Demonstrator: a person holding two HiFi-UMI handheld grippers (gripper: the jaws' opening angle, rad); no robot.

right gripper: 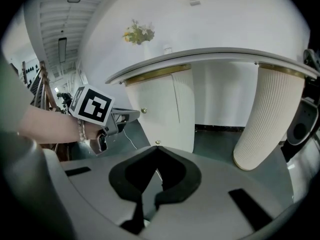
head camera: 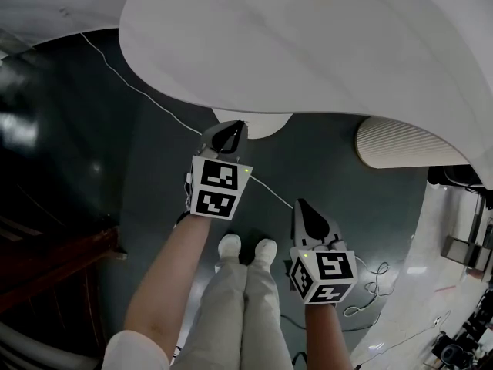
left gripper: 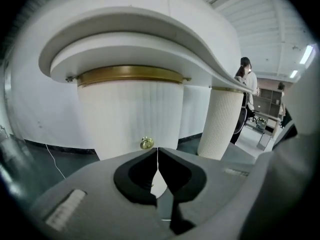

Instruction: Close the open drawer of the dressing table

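Left gripper (head camera: 236,127) jaws together before brass knob (left gripper: 146,143), right gripper (head camera: 300,204) together too, ribbed leg (head camera: 400,143) nearby, cable (head camera: 139,91) on floor

- The left gripper (head camera: 235,126) has a grey moulded shell and black jaw pads. It carries a white cube with black square markers (head camera: 219,186) and a small green light (head camera: 246,170).
- The right gripper (head camera: 299,204) is built the same, with its own marker cube (head camera: 323,274).
- The person wears a white short sleeve (head camera: 135,353), pale trousers (head camera: 239,307), white shoes (head camera: 229,246) and a beaded bracelet (right gripper: 80,129).

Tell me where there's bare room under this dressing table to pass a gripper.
Widest gap: bare dark floor between the knobbed pedestal and the fluted leg. Floor left of the pedestal is open too, crossed only by a thin white cable. Tightest is right before the brass knob, where the left gripper points, jaws shut.
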